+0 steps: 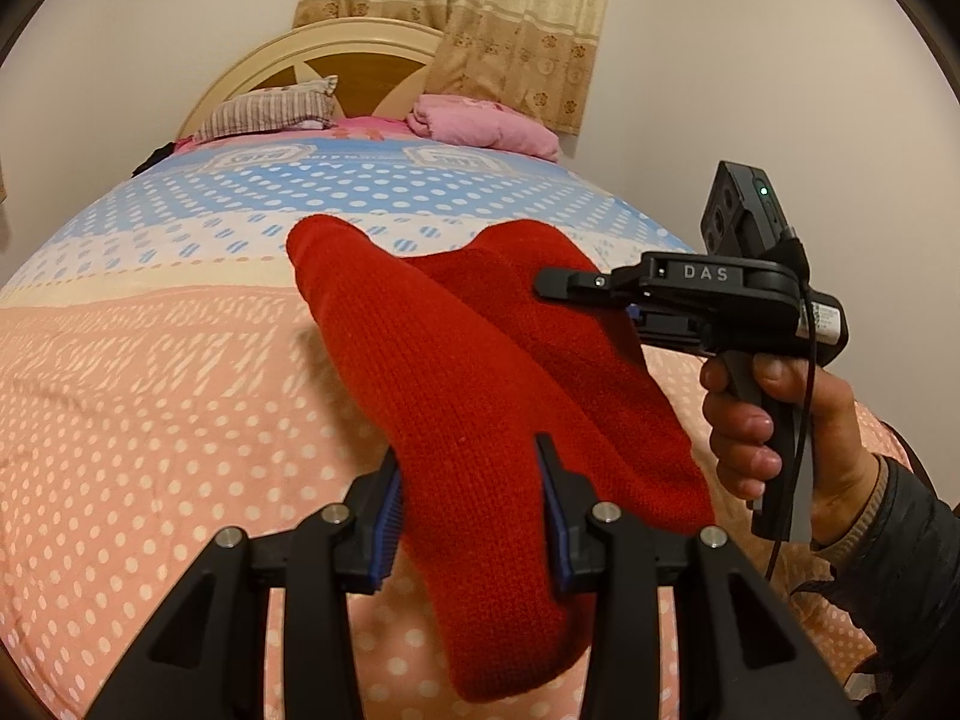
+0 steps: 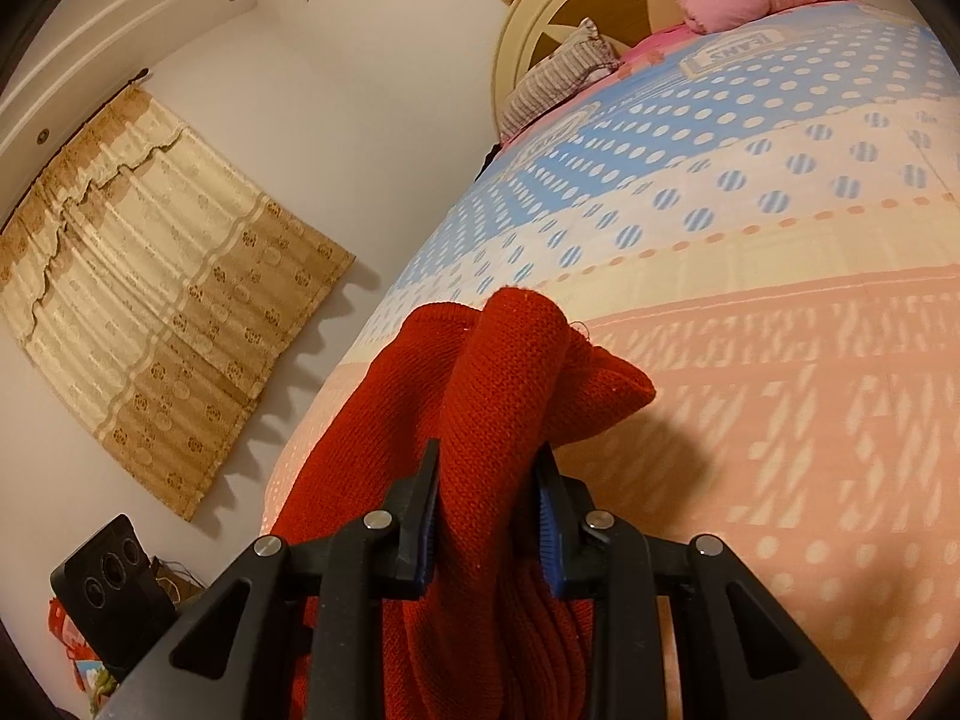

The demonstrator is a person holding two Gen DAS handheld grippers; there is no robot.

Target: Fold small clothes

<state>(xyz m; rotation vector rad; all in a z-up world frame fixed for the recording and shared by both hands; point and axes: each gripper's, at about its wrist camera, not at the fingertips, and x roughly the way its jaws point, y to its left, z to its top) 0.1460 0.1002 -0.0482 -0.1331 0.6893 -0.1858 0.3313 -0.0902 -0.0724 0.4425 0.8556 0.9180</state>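
Home bedroom (bed (image 1: 180, 360); curtains (image 1: 480, 18))

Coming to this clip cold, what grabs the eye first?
A bright red knitted garment, lifted off the dotted pink and blue bedspread and pinched in both the left gripper and the right gripper. Behind it, at the headboard, lie a pink bundle and a striped pillow.

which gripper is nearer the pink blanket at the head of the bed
Right, though not by much. The right gripper holds the red knit farther up the bed, toward the pink blanket. The left gripper grips the knit farther down.
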